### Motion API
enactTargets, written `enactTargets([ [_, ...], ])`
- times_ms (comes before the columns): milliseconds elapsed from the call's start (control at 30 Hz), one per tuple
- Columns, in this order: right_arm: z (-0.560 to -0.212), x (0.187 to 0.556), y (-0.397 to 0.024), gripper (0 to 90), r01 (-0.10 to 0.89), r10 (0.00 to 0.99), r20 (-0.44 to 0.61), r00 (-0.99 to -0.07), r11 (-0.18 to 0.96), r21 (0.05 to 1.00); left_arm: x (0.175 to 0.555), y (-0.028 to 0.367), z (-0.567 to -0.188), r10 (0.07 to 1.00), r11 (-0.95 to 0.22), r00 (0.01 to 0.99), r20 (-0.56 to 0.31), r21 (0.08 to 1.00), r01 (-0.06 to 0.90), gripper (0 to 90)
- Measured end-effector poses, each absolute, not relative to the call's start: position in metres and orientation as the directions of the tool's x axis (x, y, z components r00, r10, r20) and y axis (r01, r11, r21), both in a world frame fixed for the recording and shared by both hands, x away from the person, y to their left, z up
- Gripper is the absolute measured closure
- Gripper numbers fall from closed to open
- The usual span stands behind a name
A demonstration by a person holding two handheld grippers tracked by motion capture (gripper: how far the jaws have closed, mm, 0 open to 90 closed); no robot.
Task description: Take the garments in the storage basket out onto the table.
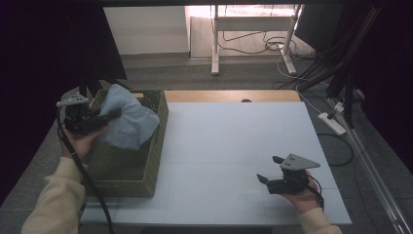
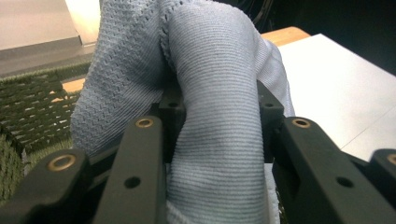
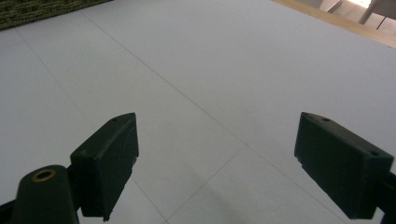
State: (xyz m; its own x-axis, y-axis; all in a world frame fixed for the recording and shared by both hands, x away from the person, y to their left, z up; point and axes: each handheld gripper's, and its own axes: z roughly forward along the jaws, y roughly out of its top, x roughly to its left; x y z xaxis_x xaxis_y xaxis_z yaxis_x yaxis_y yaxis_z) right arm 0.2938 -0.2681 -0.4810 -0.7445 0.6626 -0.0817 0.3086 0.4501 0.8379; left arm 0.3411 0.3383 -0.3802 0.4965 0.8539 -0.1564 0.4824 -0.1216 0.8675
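A light blue knitted cloth [image 1: 127, 119] hangs bunched over the olive woven basket [image 1: 146, 175] at the table's left. My left gripper [image 1: 116, 113] is shut on a thick fold of that cloth [image 2: 219, 121], which bulges between both jaws in the left gripper view. Near the front right of the white table top [image 1: 229, 141], my right gripper [image 1: 269, 169] rests low in the hand, its jaws wide open with only bare table between them [image 3: 217, 144].
The basket's rim [image 2: 28, 93] lies behind the cloth. A wooden strip [image 1: 229, 95] edges the table's far side. Beyond stand a white desk frame [image 1: 253, 34], cables on the floor and a power strip [image 1: 332, 123] to the right.
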Motion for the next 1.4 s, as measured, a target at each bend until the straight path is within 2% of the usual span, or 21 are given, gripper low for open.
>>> enactTargets([
  [1400, -0.482, 0.294, -0.268, 14.0, 0.311, 0.663, -0.081, -0.744, 0.451, 0.837, 0.331, 0.321, -0.353, 0.816, -0.074, 0.551, -0.173, 0.915, 0.397, 64.8],
])
